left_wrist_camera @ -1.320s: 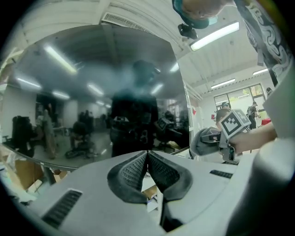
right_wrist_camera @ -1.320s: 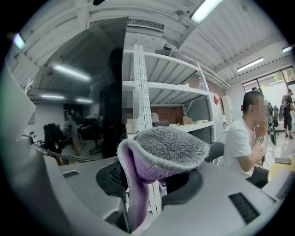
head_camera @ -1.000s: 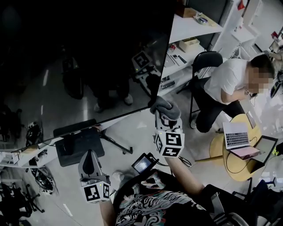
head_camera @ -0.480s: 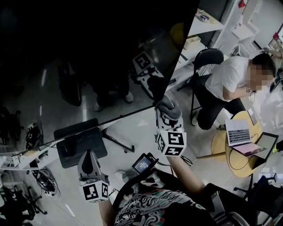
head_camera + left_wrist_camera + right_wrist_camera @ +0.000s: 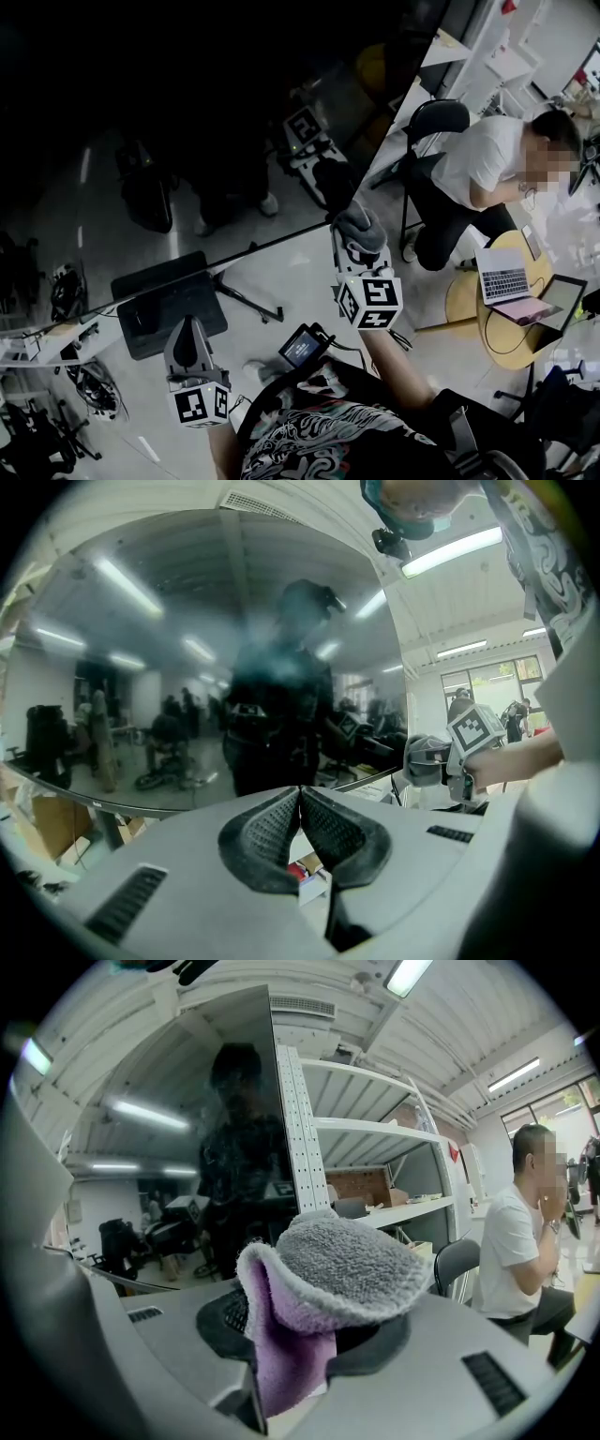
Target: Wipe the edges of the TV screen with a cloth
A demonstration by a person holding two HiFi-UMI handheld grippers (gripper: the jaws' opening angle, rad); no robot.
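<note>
The dark TV screen (image 5: 187, 122) fills the upper left of the head view and mirrors the room. Its lower right corner lies just by my right gripper (image 5: 354, 228), which is shut on a grey and purple cloth (image 5: 328, 1279). The cloth (image 5: 360, 225) presses at the screen's corner edge. In the right gripper view the screen's right edge (image 5: 274, 1101) rises straight ahead. My left gripper (image 5: 187, 342) hangs lower left, below the screen's bottom edge, shut with nothing between its pads (image 5: 272, 832). The screen (image 5: 206, 667) fills the left gripper view.
A seated person in a white shirt (image 5: 487, 169) is at the right, beside a round table with a laptop (image 5: 506, 281). White shelving (image 5: 375, 1147) stands right behind the screen's edge. A black chair (image 5: 436, 122) and the TV stand's base (image 5: 169, 309) are near.
The right gripper with the cloth has stayed at the screen's lower right corner, shifting slightly right. The view has tilted, showing more of the screen. The left gripper barely moved.
</note>
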